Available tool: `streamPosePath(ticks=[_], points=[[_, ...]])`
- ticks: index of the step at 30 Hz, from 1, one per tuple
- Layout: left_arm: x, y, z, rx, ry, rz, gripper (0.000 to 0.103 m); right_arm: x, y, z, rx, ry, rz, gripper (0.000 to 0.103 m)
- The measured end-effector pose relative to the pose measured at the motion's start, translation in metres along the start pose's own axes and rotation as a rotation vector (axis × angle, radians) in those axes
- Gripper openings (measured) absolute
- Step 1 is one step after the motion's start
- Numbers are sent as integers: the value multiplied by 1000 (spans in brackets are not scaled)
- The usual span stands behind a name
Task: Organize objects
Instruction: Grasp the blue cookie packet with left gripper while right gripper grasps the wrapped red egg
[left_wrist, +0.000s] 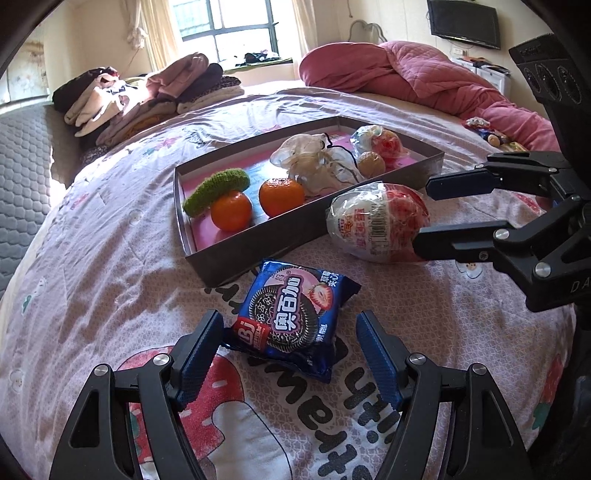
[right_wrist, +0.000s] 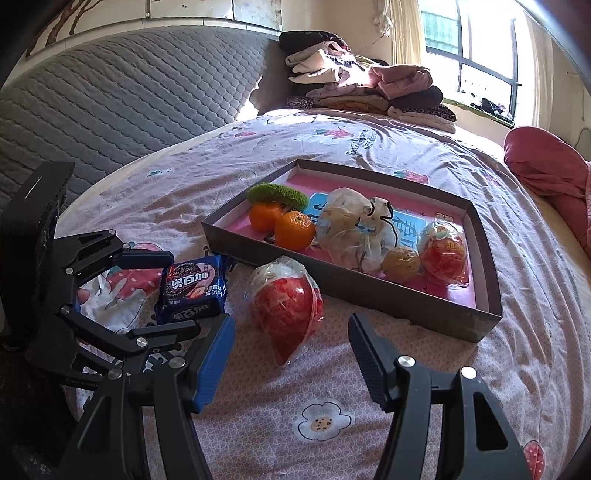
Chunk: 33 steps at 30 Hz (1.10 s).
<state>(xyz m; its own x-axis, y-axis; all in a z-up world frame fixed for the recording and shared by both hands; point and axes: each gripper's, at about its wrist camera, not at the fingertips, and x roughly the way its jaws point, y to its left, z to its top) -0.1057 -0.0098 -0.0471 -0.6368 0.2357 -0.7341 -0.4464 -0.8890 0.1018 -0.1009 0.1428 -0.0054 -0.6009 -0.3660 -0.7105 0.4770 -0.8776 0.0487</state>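
Two round orange tangerines (left_wrist: 231, 210), a fuzzy green knitted piece (left_wrist: 216, 188) and several clear-wrapped sweets are already lying in the shallow dark cardboard tray (left_wrist: 221, 254) on the bed. The left gripper (left_wrist: 290, 354) is hovering wide open around the blue cookie packet (left_wrist: 291, 325), gripping nothing. The right gripper (right_wrist: 290, 354) is gaping, empty, before the plastic-wrapped red-and-white egg (right_wrist: 286, 306); both items are waiting outside the tray.

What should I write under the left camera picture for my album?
Open left gripper around a blue cookie packet beside the tray.
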Motion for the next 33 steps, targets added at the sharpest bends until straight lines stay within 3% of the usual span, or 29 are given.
streamPosePath(ticks=[23,28,33], points=[[32,17,13,-80,26,-50,75,35,-6,4,15,30,5,63],[34,16,15,-97,23,-56,70,35,-10,5,35,19,12,53],[33,14,15,-104,19,-54,67,32,-11,5,41,6,17,53]])
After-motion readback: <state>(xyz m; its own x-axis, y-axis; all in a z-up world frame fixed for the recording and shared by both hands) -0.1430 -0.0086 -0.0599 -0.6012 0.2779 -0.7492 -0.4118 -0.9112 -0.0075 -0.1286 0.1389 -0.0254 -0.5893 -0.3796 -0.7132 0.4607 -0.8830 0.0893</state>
